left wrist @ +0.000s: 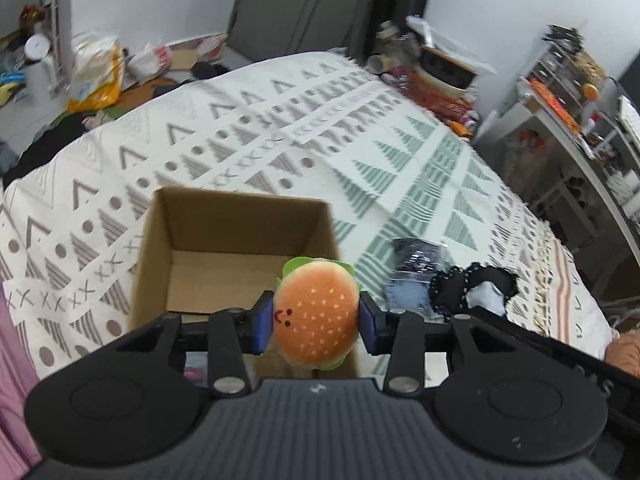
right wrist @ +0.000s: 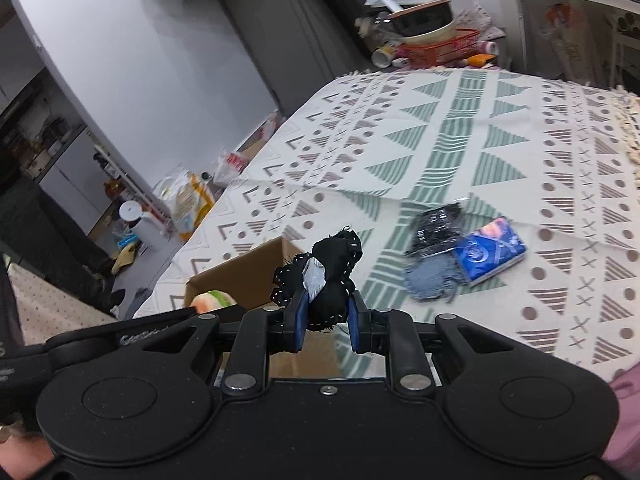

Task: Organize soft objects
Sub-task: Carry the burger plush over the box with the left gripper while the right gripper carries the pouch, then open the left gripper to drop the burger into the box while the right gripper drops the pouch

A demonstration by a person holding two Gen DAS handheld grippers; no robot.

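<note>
My left gripper (left wrist: 318, 320) is shut on a plush burger (left wrist: 318, 312), orange bun with a small face and a green lettuce edge, held over the near right side of an open cardboard box (left wrist: 236, 216) whose visible floor is bare. My right gripper (right wrist: 327, 320) is shut on a black plush toy (right wrist: 328, 268) with white stitching and a grey patch; the black plush toy (left wrist: 472, 284) also shows in the left wrist view, to the right of the burger. In the right wrist view the box (right wrist: 244, 272) and the burger (right wrist: 212, 300) sit to the left of the black toy.
A patterned blanket (left wrist: 280, 128) covers the bed under the box. On it, to the right, lie a blue tissue pack (right wrist: 490, 250), a bluish knitted cloth (right wrist: 430, 280) and a black item in clear wrap (right wrist: 436, 226). Floor clutter lies beyond the bed, shelves at right.
</note>
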